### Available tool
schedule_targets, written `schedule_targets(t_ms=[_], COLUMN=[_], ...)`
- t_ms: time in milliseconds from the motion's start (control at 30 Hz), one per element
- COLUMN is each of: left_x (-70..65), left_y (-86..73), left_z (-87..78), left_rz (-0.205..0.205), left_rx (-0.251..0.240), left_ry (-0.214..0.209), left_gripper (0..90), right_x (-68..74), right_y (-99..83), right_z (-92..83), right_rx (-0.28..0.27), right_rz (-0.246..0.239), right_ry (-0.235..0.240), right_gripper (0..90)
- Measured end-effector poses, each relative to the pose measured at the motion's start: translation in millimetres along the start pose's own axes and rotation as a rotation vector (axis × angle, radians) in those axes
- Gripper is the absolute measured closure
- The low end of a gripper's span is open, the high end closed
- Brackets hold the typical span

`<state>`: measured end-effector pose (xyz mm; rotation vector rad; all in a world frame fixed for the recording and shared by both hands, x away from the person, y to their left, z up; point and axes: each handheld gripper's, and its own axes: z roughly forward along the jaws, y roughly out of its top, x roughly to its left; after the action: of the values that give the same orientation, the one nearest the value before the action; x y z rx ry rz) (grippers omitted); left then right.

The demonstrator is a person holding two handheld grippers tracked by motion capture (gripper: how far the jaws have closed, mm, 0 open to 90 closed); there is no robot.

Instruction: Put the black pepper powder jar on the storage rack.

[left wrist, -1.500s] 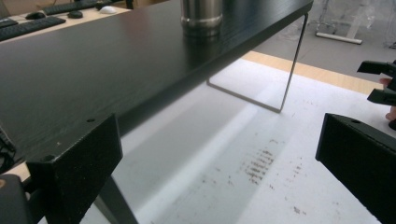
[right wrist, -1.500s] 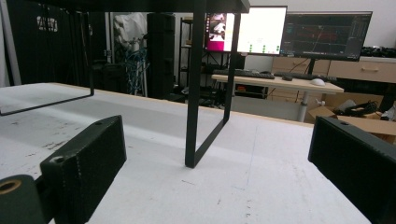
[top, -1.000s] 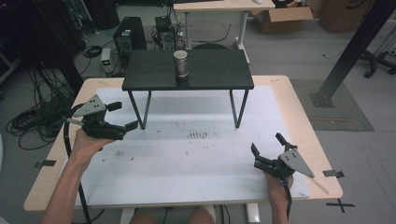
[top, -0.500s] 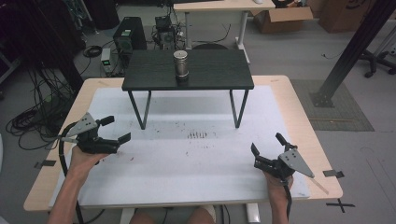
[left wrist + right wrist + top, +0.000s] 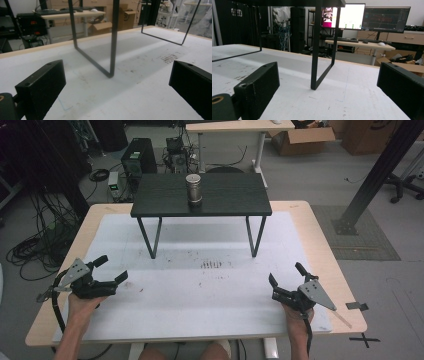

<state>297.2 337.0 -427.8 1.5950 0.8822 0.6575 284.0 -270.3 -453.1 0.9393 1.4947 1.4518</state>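
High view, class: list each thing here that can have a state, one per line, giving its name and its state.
Left tongs: open, holding nothing, low over the white mat.
Right tongs: open, holding nothing, low over the white mat.
Metal can: upright on the small black table, untouched.
Small black table: standing on its legs on the white mat.

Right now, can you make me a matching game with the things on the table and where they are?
Things:
1. metal can
2. small black table
3. left tongs
4. right tongs

Places:
A. near the white mat's right front corner
B. on top of the small black table
C. near the mat's left edge
D. standing at the back of the mat

Pairs: 1-B, 2-D, 3-C, 4-A
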Motion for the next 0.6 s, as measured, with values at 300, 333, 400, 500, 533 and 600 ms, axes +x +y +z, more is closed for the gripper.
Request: schedule_targets(t_ms=[300, 333, 400, 500, 533, 600], left_x=[-1.4, -1.5, -1.9, -3.4, -3.8, -5.3], left_y=[-19.8, -21.4, -25.6, -30.2, -30.9, -31.9], left_z=[-13.1, -13.5, -14.3, -16.6, -17.6, -18.5], left_rz=[0.016, 0.017, 0.018, 0.024, 0.024, 0.034], left_rx=[-0.123, -0.128, -0.131, -0.157, -0.169, -0.184], left_ry=[0.041, 0.042, 0.046, 0.06, 0.066, 0.074], left_gripper=[1.1, 1.1, 1.1, 1.3, 1.7, 2.0], right_x=[0.1, 0.1, 0.1, 0.1, 0.1, 0.1], right_y=[0.1, 0.1, 0.1, 0.0, 0.1, 0.1], right_z=[0.1, 0.1, 0.1, 0.1, 0.1, 0.2], right_rx=[0.001, 0.001, 0.002, 0.001, 0.001, 0.002], right_rz=[-0.002, -0.002, -0.002, -0.002, -0.002, -0.003], right_ry=[0.0, 0.0, 0.0, -0.001, 0.0, 0.0], right_gripper=[4.1, 4.1, 4.1, 4.1, 4.1, 4.2])
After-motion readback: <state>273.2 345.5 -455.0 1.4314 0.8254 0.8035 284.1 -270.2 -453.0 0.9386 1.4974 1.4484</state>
